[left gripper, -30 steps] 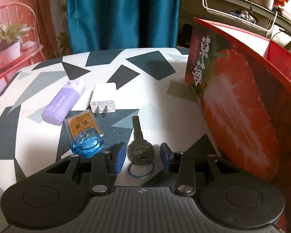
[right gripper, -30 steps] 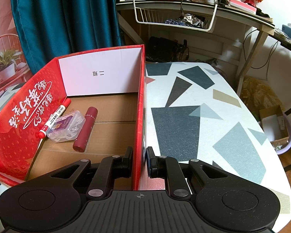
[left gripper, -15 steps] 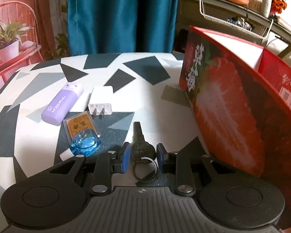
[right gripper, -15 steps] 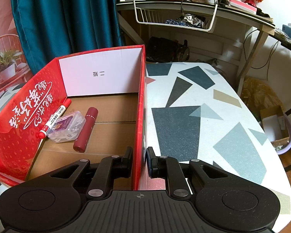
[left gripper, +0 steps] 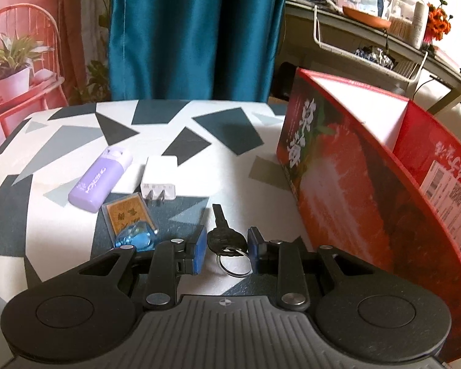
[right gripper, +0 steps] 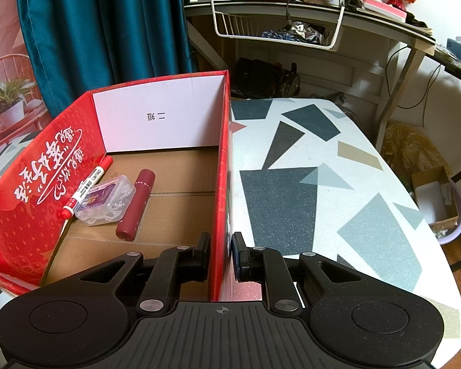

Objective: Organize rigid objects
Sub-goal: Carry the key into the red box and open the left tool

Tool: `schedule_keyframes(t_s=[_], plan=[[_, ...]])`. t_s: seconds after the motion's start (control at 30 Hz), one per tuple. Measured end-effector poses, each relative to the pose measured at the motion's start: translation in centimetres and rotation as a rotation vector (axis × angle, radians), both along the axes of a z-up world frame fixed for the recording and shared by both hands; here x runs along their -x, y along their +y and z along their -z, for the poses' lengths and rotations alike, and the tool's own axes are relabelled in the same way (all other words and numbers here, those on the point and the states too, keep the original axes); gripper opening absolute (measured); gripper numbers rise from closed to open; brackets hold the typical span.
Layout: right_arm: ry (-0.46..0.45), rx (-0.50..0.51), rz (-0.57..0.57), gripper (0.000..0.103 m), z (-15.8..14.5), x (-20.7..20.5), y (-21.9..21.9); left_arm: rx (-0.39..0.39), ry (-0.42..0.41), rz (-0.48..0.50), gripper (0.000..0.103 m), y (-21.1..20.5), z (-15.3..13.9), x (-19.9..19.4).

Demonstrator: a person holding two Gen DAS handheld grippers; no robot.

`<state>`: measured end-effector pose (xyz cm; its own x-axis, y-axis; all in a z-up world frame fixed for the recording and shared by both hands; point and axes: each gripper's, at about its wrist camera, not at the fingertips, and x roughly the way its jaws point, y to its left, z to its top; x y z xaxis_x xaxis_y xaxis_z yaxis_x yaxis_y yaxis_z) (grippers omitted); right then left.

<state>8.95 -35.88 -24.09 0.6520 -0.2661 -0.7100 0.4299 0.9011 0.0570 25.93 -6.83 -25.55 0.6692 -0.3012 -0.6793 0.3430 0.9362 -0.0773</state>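
Observation:
My left gripper is shut on a dark key with a metal ring; its blade points away from me above the table. Left of it lie a blue gem, a gold card, a white plug and a purple stick. The red strawberry box stands to the right. My right gripper is shut on the box's right wall. Inside the box lie a red marker, a clear case and a dark red tube.
The patterned table stretches right of the box to a rounded edge. A teal curtain hangs behind the table. A desk with a wire basket stands behind, and a cardboard box sits on the floor at the right.
My left gripper closed on the key and lifted it slightly; the view has tilted up and back. The right gripper has not moved.

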Motion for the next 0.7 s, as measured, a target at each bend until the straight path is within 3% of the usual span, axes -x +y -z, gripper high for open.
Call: schedule_keyframes(t_s=[0.4,0.7], plan=[[0.000,0.000,0.000,0.015,0.0,0.0,0.0,0.049,-0.093,0.060,0.030,-1.1,-5.1,-1.7],[0.000,0.000,0.000,0.015,0.0,0.0,0.0,0.085,-0.188,0.224,0.030,-5.2,-9.3,-2.1]])
